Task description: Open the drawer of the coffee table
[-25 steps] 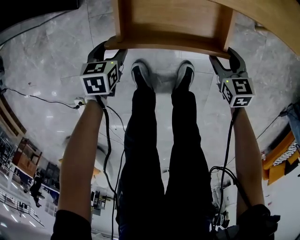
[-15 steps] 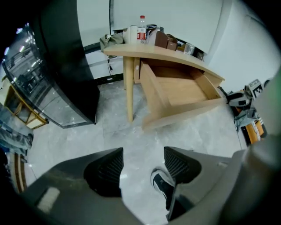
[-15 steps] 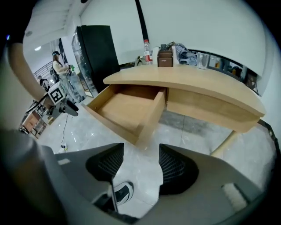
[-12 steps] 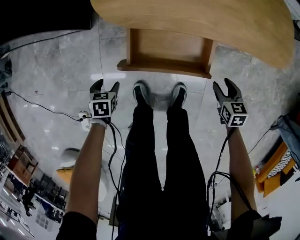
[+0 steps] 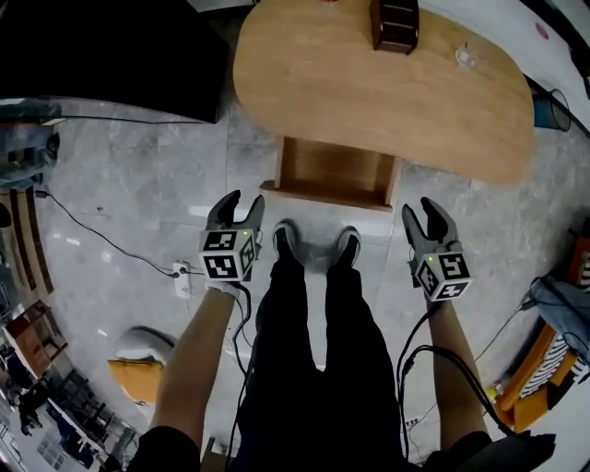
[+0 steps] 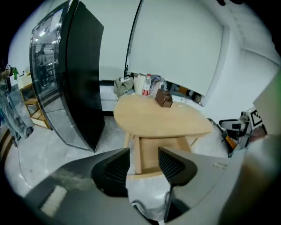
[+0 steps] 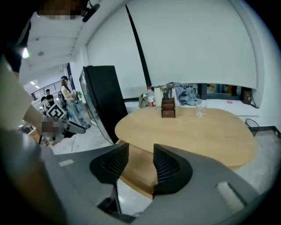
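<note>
The oval wooden coffee table (image 5: 387, 92) stands ahead of me, its drawer (image 5: 336, 173) pulled out toward my feet and showing an empty wooden bottom. My left gripper (image 5: 242, 201) hovers left of the drawer's front, clear of it, its jaws closing on nothing. My right gripper (image 5: 421, 208) is off the drawer's right corner, also closing with nothing between the jaws. In the left gripper view the left gripper (image 6: 144, 159) frames the table (image 6: 162, 116) and drawer (image 6: 160, 154) far below. The right gripper (image 7: 140, 160) looks over the table (image 7: 197, 129).
A small brown wooden box (image 5: 395, 23) and a clear glass (image 5: 465, 57) sit on the table's far side. A black cabinet (image 5: 111, 55) stands to the left. A power strip (image 5: 182, 274) with cables lies on the marble floor. My shoes (image 5: 286, 241) are just before the drawer.
Both grippers have left the drawer's front corners and risen well above it with the head view pulling back. Their jaws stand narrower. The drawer stays pulled out.
</note>
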The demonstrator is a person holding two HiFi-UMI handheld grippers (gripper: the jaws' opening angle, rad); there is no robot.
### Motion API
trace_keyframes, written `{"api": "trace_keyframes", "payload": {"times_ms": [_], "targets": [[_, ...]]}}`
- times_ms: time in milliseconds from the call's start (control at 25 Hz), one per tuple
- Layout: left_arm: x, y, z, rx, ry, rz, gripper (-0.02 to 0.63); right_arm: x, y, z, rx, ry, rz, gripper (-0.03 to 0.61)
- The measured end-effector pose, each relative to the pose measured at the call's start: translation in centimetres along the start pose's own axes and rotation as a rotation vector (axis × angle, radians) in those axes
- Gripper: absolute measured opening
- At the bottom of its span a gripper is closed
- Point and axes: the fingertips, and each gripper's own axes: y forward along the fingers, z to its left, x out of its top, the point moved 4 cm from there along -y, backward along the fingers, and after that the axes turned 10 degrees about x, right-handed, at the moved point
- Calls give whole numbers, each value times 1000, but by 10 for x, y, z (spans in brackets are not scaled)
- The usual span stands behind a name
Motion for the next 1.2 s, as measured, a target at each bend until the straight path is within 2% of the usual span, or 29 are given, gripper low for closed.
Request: {"api": "trace_keyframes", "payload": {"times_ms": [120, 280, 440, 560, 640, 880, 1200], "targets": [[51, -37, -26, -63, -44, -90, 160, 52, -5, 31, 52, -5, -74, 155], [96, -98, -50, -132, -92, -168, 93, 115, -22, 77, 106, -4, -149, 120], [141, -158, -55, -151, -98, -264, 2, 183, -43, 115, 155, -8, -239, 66], [180, -204, -57, -163, -95, -352, 2, 232, -64, 139, 185, -23, -311, 11], [209, -235, -59, -171, -86, -423, 2, 264, -78, 155, 209, -37, -356, 3], [297, -322, -69, -167, 17, -654, 2, 349, -109, 203, 270, -138, -462, 3], [378, -406, -71, -106, 168, -914, 2, 434, -143, 250, 284, -330, -595, 2]]}}
